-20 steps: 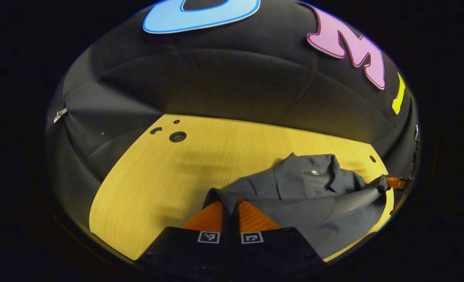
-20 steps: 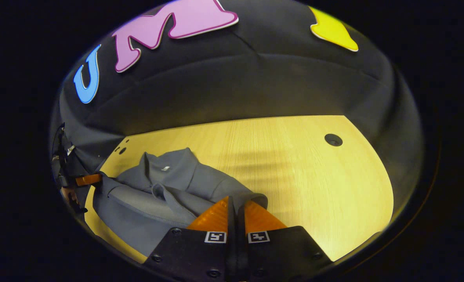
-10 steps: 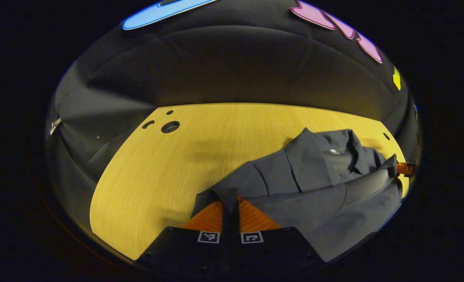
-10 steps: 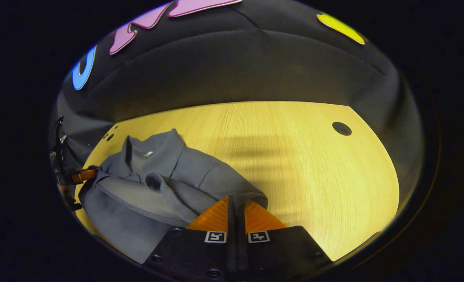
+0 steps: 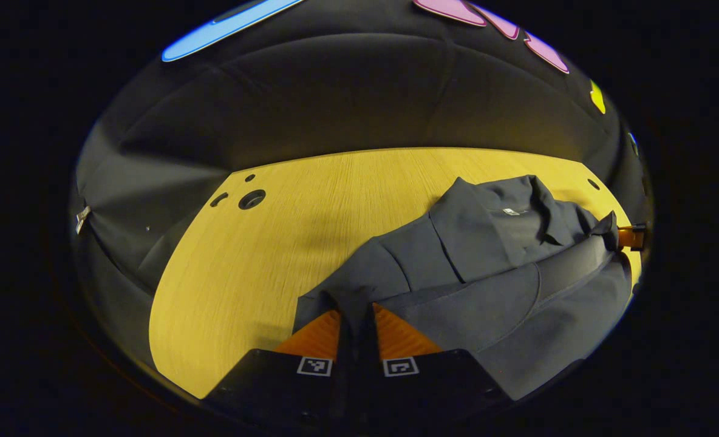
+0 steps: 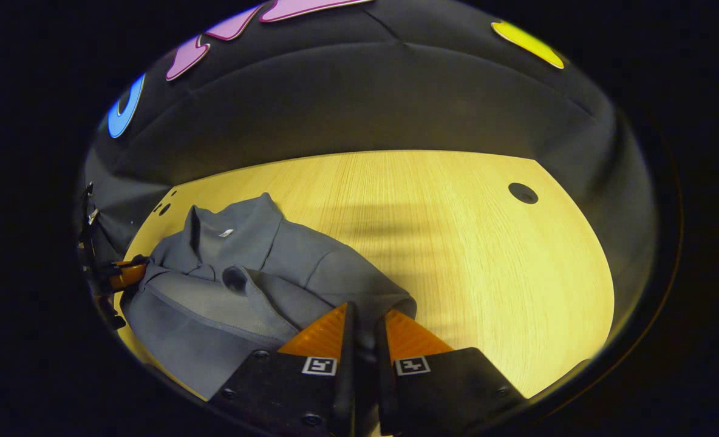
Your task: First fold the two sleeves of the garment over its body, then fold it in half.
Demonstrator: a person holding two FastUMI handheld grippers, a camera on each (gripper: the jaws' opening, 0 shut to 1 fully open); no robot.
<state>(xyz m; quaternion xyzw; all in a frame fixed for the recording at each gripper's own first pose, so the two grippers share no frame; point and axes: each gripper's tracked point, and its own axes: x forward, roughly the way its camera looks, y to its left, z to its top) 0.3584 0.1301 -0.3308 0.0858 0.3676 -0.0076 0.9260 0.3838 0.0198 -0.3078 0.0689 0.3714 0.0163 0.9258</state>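
A dark grey garment (image 5: 487, 255) lies bunched on the yellow wooden table (image 5: 274, 255), its collar and white label (image 5: 511, 212) at the far end. My left gripper (image 5: 356, 311) is shut on a corner of the cloth low over the table. The right gripper (image 5: 630, 237) shows far right, holding the other end of the same edge. In the right gripper view the garment (image 6: 256, 267) spreads to the left, and my right gripper (image 6: 367, 309) is shut on its near corner, with cloth between the jaws. The left gripper (image 6: 126, 273) is at the far left edge.
Round holes pierce the tabletop, one large hole (image 5: 251, 199) at the far left corner and another (image 6: 522, 193) at the far right. Bare table (image 6: 456, 243) stretches right of the garment. Black cloth walls close in behind.
Both grippers have carried the held edge forward and down, so the garment lies closer and flatter. Each pair of jaws has parted slightly, with cloth still between them.
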